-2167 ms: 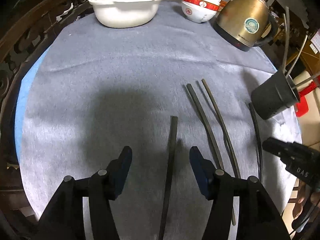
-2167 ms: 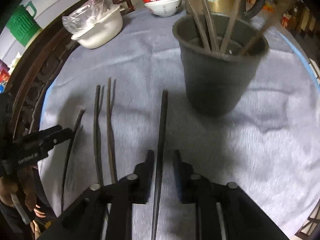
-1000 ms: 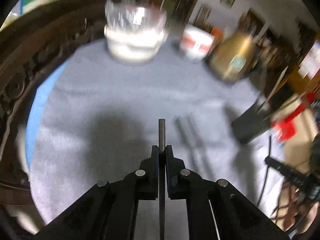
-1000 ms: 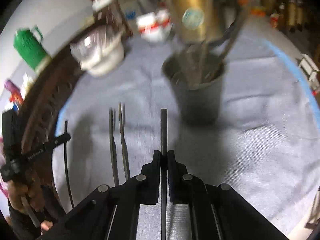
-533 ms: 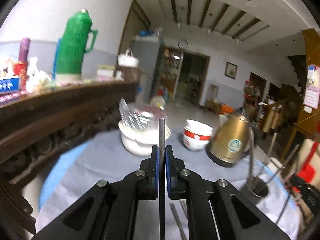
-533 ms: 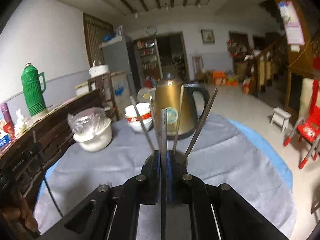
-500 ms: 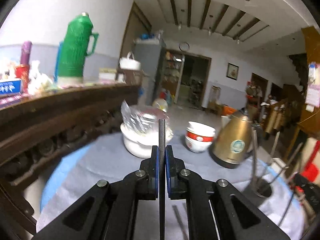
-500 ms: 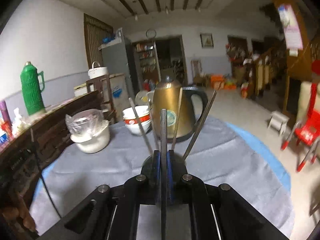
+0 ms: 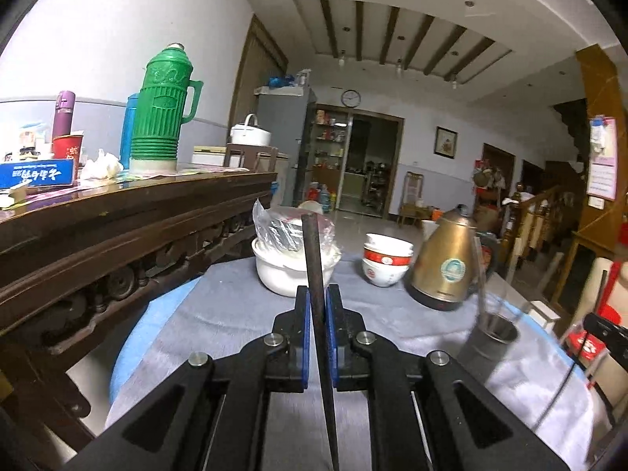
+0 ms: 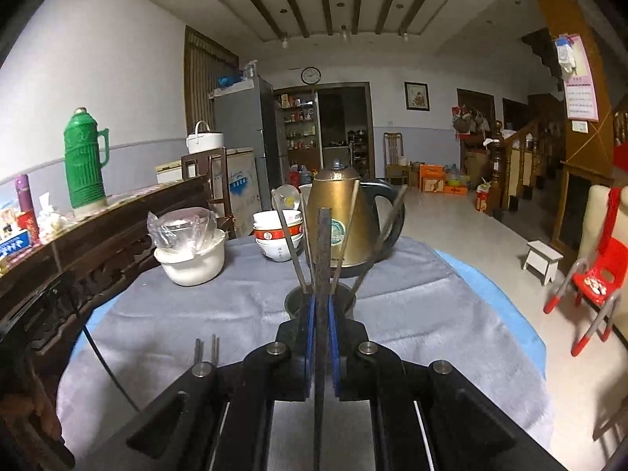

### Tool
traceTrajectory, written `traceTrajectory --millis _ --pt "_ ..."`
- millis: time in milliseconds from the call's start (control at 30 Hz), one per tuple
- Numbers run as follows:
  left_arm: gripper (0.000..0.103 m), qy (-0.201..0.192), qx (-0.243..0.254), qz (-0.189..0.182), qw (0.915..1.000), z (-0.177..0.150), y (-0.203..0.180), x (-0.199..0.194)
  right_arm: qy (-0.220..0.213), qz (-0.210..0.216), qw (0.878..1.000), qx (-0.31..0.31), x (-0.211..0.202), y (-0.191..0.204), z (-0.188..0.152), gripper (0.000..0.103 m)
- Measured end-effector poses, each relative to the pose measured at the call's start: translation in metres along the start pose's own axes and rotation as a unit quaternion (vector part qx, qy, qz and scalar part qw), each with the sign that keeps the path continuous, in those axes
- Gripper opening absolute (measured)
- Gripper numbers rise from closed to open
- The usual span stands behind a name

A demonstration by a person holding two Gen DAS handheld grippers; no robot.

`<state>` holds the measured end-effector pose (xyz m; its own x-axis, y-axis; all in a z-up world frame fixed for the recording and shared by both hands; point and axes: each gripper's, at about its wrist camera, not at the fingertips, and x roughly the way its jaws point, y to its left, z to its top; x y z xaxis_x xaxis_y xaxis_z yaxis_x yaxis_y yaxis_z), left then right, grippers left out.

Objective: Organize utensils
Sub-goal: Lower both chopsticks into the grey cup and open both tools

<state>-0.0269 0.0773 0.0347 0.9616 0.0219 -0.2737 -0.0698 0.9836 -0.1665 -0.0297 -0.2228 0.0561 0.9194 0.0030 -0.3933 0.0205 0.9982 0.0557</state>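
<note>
- The table (image 10: 412,314), under a grey cloth, fills the lower half of both views; a kettle (image 10: 341,216), a white pot (image 10: 192,263) and stacked bowls (image 10: 276,235) stand along its far edge at 12 o'clock.
- The cup (image 10: 292,302), already bristling with chopsticks, sits dead ahead of my right gripper (image 10: 322,314) at 12 o'clock, just beyond the tips; from my left gripper (image 9: 317,306) the same cup (image 9: 490,337) lies off at 2 o'clock, so I judge the right hand nearer.
- Each gripper is clamped narrow on one chopstick, right (image 10: 322,251) and left (image 9: 314,259), its long axis running straight out along the fingers, tip raised.
- Two loose chopsticks (image 10: 206,347) lie on the cloth at 10 o'clock of my right gripper.
</note>
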Motion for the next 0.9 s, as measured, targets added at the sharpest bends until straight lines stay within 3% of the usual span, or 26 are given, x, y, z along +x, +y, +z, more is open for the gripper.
traceTrajectory --millis 167,333,667,900 --pt "0.007 0.018 -0.007 -0.025 0.9995 -0.009 0.005 -0.046 0.013 0.004 1.0 0.011 -0.043 -0.011 -0.013 0.008" --pt "0.007 0.028 -0.009 -0.028 0.9992 -0.021 0.01 -0.07 0.021 0.0 1.0 0.013 -0.074 -0.013 -0.03 0.008" --pt "0.006 0.046 -0.053 -0.052 0.9962 -0.013 0.017 -0.067 -0.005 0.007 0.999 0.04 -0.075 -0.019 -0.021 0.008" --pt "0.006 0.063 -0.055 -0.046 0.9955 0.004 0.007 -0.059 -0.022 0.016 0.998 0.051 -0.08 -0.023 -0.004 0.008"
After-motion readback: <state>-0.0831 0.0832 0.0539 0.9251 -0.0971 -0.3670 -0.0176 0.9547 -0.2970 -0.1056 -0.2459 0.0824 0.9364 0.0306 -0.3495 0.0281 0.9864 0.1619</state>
